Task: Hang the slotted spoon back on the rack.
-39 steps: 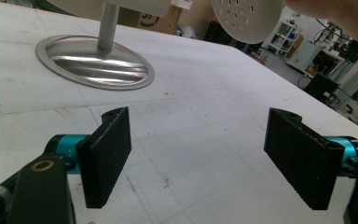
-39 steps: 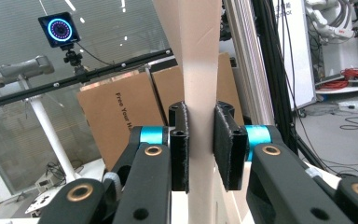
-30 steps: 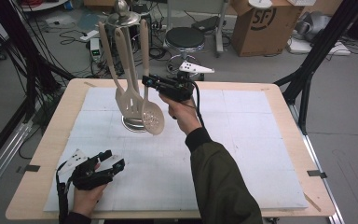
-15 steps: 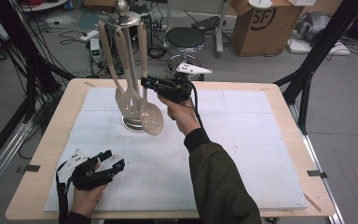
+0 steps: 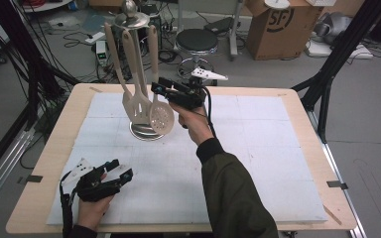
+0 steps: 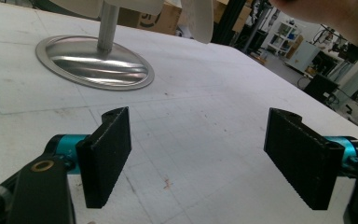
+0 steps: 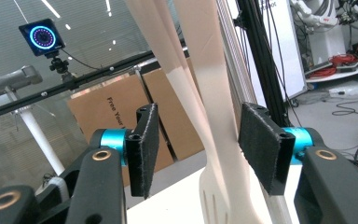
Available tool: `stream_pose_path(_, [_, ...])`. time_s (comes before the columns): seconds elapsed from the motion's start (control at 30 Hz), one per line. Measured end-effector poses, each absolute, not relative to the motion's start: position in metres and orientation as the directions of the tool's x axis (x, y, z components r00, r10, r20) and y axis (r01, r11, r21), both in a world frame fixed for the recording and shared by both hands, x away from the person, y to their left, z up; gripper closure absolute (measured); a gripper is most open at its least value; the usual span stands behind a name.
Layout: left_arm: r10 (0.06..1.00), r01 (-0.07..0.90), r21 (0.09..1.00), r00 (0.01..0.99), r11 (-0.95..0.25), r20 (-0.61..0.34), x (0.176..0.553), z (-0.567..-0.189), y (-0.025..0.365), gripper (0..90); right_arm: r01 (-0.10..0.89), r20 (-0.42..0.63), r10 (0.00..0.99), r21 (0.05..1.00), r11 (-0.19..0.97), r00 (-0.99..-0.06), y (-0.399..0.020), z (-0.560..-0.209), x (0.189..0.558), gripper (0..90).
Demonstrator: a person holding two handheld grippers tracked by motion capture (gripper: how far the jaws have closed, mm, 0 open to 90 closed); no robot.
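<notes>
High view. A utensil stand [image 5: 144, 130] sits on the white mat [image 5: 258, 163] of the bench [image 5: 54, 148], toward the far left corner. Its round metal base rests flat and its post is upright. Three beige utensils hang from its top disc: a spoon [image 5: 113, 54] at the left, a slotted turner [image 5: 136, 99] in the middle, and a skimmer [image 5: 159, 115] with a perforated bowl at the right. The right gripper [image 5: 159, 88] is held level at the skimmer's handle, well above the mat, pointing toward the stand from its right side. The left gripper [image 5: 121, 169] rests low near the bench's near left corner, well apart from the stand, jaws spread with nothing between them.

Left gripper view. Both black pads [image 6: 106, 154] stand wide apart over bare mat, with no object between them. The stand's metal base [image 6: 93, 63] lies ahead near the top left, with the bottom of a hanging utensil [image 6: 198, 18] above it.

Right gripper view. The jaws have just been opening. The skimmer handle [image 7: 214, 107] runs between the pads [image 7: 144, 149], close beside the right pad, with a clear gap to the left pad. I cannot tell whether the right pad touches it. The grip is released and the skimmer hangs from the stand. The slotted turner [image 7: 209, 200] shows behind it, lower in the frame.
</notes>
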State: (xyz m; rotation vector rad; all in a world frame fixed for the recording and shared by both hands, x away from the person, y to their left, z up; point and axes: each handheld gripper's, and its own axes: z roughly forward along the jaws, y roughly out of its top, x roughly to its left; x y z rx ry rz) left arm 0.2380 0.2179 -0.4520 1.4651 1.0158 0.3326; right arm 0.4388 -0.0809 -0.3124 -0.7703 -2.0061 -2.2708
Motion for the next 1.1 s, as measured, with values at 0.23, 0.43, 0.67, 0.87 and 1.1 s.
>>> stream_pose_path(0.23, [0.736, 0.386, 0.909, 0.568, 0.158, -0.369, 0.24, -0.452, 0.218, 23.6, 0.329, 0.372, 0.33, 0.927, -0.182, -0.867, -0.088, -0.313, 0.431, 42.3])
stream_pose_path(0.43, [0.735, 0.386, 0.91, 0.572, 0.152, -0.365, 0.241, -0.452, 0.217, 23.7, 0.317, 0.364, 0.345, 0.93, -0.184, -0.865, -0.095, -0.311, 0.424, 38.8])
stream_pose_path(0.67, [0.731, 0.391, 0.91, 0.579, 0.14, -0.361, 0.246, -0.451, 0.211, 23.6, 0.3, 0.355, 0.366, 0.933, -0.2, -0.86, -0.104, -0.312, 0.414, 38.1])
stream_pose_path(0.87, [0.725, 0.39, 0.91, 0.584, 0.143, -0.364, 0.25, -0.451, 0.208, 23.6, 0.302, 0.358, 0.361, 0.931, -0.204, -0.861, -0.116, -0.318, 0.407, 37.0])
stream_pose_path(1.1, [0.722, 0.388, 0.911, 0.589, 0.141, -0.363, 0.254, -0.451, 0.206, 23.7, 0.3, 0.354, 0.365, 0.934, -0.195, -0.861, -0.125, -0.327, 0.398, 36.9])
